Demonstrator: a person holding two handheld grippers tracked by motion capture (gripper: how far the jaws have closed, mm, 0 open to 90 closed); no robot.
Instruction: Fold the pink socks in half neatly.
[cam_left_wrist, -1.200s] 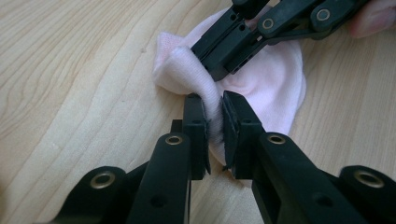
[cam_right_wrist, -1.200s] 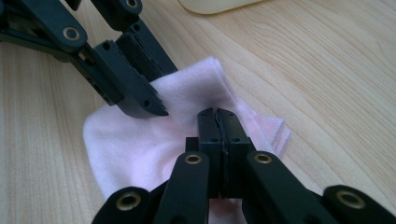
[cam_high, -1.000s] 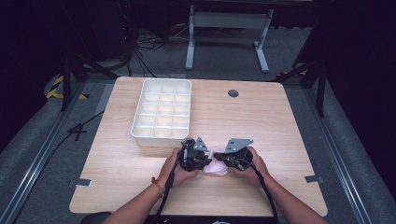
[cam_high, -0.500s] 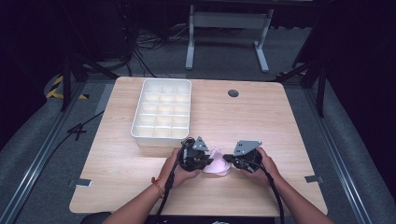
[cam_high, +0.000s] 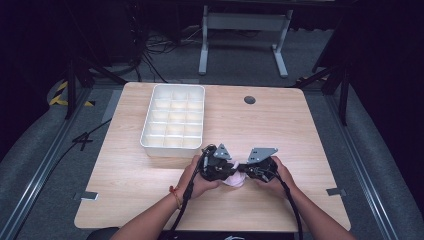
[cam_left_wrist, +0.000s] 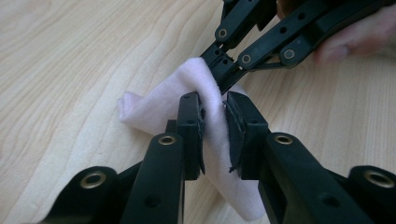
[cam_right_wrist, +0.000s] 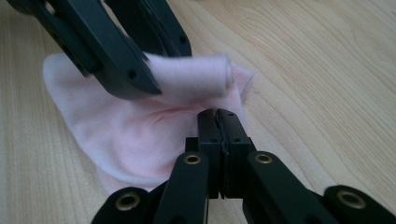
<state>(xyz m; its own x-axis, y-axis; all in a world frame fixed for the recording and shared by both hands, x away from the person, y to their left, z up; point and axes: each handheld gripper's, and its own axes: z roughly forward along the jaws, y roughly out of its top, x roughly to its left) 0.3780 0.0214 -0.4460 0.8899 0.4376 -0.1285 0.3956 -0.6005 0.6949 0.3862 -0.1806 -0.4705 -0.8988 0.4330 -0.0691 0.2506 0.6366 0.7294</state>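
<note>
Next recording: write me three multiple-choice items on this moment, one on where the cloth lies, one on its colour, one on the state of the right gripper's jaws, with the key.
1. Where does the cloth lie?
A. in the compartment tray
B. on the table between the two grippers
C. on the floor

2. What colour is the cloth?
A. pale pink
B. dark blue
C. green

3. How do the right gripper's jaws stand?
A. wide open above the cloth
B. closed on the cloth's edge
C. closed on the tray's rim

Key: 1 B, the cloth rests on the table, with the left gripper and the right gripper at it, near the white tray. 2 A, it shows pale pink in both gripper views. 3 B, the right gripper view shows its jaws pressed together with fabric between.
</note>
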